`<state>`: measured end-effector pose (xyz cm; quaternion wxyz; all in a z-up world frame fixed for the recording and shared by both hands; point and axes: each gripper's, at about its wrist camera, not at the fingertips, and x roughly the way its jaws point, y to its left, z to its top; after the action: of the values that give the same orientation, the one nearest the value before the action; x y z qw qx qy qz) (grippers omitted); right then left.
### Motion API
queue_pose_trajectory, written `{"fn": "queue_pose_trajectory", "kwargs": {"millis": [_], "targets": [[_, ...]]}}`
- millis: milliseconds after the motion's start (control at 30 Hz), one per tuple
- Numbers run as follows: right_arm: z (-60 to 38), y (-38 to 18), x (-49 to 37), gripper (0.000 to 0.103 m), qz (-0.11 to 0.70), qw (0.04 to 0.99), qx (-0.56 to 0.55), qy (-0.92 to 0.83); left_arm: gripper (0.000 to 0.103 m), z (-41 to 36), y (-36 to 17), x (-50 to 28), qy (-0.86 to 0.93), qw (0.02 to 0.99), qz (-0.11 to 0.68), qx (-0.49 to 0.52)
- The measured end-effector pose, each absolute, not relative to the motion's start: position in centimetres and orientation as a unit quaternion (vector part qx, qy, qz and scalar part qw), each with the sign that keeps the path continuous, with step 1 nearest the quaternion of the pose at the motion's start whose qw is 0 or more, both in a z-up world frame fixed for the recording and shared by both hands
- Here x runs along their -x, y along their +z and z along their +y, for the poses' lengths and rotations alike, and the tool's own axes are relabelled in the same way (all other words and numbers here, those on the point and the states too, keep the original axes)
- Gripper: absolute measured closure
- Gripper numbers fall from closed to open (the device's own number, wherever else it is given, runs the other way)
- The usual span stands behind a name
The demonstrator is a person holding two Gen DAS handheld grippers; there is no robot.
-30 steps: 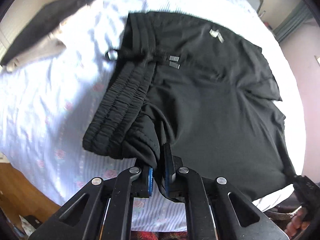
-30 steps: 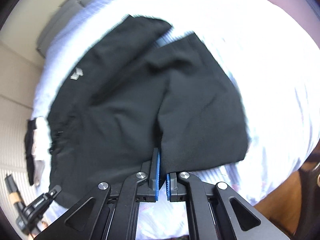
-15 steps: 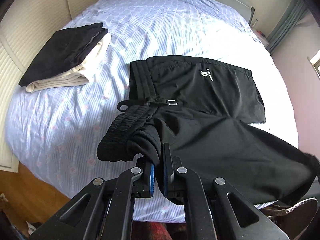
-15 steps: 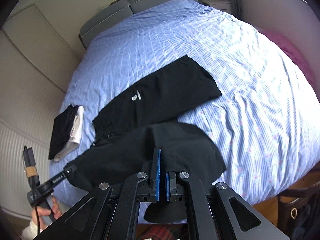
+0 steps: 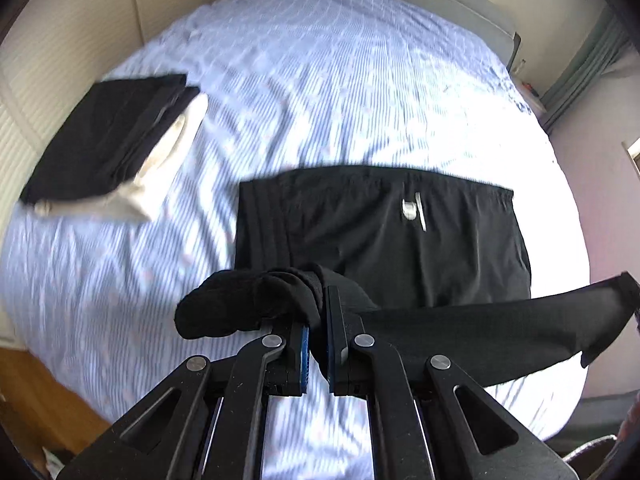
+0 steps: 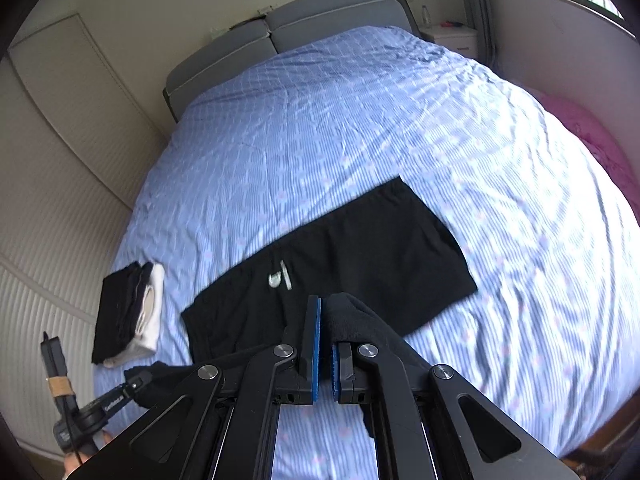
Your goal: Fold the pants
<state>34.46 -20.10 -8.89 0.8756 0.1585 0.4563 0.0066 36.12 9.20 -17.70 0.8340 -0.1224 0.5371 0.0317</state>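
Observation:
Black pants (image 5: 360,232) with a small white logo lie on the blue bed; they also show in the right wrist view (image 6: 360,256). The near half is lifted off the bed and stretched between both grippers. My left gripper (image 5: 318,320) is shut on the bunched waistband end (image 5: 240,308). My right gripper (image 6: 326,332) is shut on the leg end (image 6: 360,320). The lifted fabric band (image 5: 500,328) runs right toward the other gripper, seen at the frame edge (image 5: 634,296). The left gripper shows at lower left of the right wrist view (image 6: 120,396).
A stack of folded black and cream clothes (image 5: 116,144) lies at the bed's left side, also in the right wrist view (image 6: 132,312). A grey headboard (image 6: 280,28) is at the far end. Pink fabric (image 6: 596,136) lies off the right edge. Wooden floor (image 5: 36,392) shows below the bed.
Both grippers have risen and pulled back, lifting the near half of the pants clear of the bed. The far half now lies flatter.

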Motion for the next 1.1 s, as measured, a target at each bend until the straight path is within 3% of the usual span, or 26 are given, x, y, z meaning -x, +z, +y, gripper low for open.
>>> {"fn": "queue_pose_trajectory", "kwargs": {"millis": [267,600,800,867,933,1000,1100], "targets": [[-20.1,-13.6,-47.0,0.098,0.479,0.867,-0.138,0.007,0.095,10.8,-21.7,-45.8,0.04,0.823,0.548,0.141],[-17.7,-23.7,-58.2,0.098,0.559,0.826,-0.072,0.024,0.094,12.0,-29.8,-53.5,0.059,0.783,0.605,0.134],[-17.6,-27.2,-60.7,0.098,0.586,0.808,-0.058,0.018,0.084,12.1,-31.5,-55.3,0.056,0.773,0.62,0.124],[-18.0,-27.5,-61.1,0.093,0.59,0.805,-0.064,0.019,0.077,12.5,-31.7,-55.8,0.054,0.766,0.624,0.143],[-18.0,-27.6,-61.6,0.074,0.599,0.798,-0.065,0.023,0.064,13.1,-31.8,-56.2,0.053,0.76,0.624,0.173],[-17.9,-27.2,-61.7,0.062,0.601,0.794,-0.077,0.037,0.056,13.9,-31.5,-56.7,0.053,0.753,0.627,0.194],[-17.4,-25.5,-61.2,0.057,0.603,0.792,-0.078,0.053,0.045,14.6,-30.5,-56.6,0.054,0.744,0.625,0.231]]}}
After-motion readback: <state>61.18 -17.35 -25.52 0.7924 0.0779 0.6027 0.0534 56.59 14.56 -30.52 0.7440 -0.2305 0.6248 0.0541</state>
